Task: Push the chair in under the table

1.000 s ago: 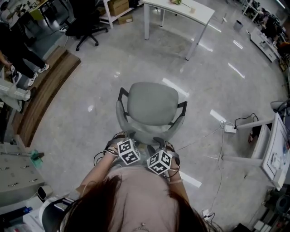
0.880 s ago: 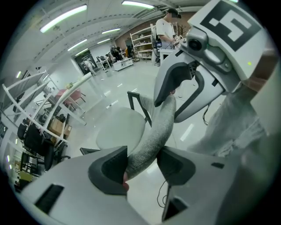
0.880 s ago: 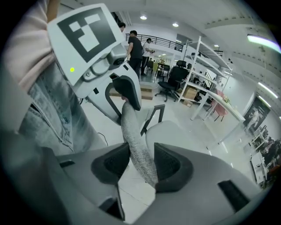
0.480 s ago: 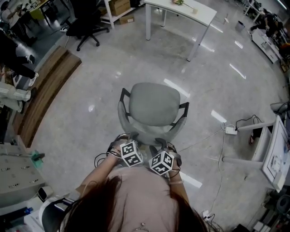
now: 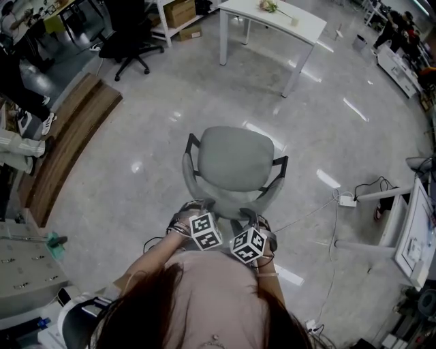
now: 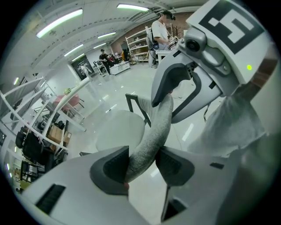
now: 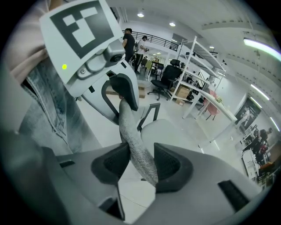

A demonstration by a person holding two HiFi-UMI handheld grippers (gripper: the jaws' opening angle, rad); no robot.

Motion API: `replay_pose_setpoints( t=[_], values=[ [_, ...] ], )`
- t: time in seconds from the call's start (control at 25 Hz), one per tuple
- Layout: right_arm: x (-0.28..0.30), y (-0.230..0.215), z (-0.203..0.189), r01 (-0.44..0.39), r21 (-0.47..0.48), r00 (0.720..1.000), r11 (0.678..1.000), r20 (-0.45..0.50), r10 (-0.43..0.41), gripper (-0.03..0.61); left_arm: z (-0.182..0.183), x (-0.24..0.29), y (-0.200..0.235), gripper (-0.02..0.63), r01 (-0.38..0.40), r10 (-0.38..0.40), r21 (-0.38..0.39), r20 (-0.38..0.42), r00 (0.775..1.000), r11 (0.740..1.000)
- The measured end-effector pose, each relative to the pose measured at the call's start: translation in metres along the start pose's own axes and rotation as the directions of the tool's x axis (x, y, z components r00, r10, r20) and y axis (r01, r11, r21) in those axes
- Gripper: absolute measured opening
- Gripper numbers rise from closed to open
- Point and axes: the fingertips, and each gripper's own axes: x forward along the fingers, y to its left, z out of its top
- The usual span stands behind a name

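With left gripper (image 5: 195, 206) fingers just tightened and right gripper (image 5: 247, 215) clamped on the grey fabric office chair (image 5: 234, 159)'s backrest, I've nudged it toward the 12 o'clock white counter (image 5: 274, 16).

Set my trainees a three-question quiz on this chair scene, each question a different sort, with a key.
1. True or false: the grey chair already stands under the white table.
2. The right gripper's jaws are closed on: A) an armrest B) the backrest's top edge C) a cable.
3. Which small white thing with cables attached lies on the floor at the head view's right?
Key: 1 false, open floor separates them; 2 B; 3 the power strip.
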Motion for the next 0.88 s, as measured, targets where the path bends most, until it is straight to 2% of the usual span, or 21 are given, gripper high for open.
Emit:
replay_pose_setpoints(
  t=[0.32,0.88],
  values=[
    [0.01,-0.019,0.001,0.035,0.028,0.999,0.999,-0.02,-0.034,0.183,0.01,0.008,0.015,0.186,0.012,-0.013,0.044,0.03,0.999,0.999],
    [0.022,-0.048,0.003,0.036,0.035,0.999,0.999,-0.022,-0.035,0.184,0.026,0.022,0.039,0.187,0.012,-0.013,0.039,0.029,0.999,0.999]
  ],
)
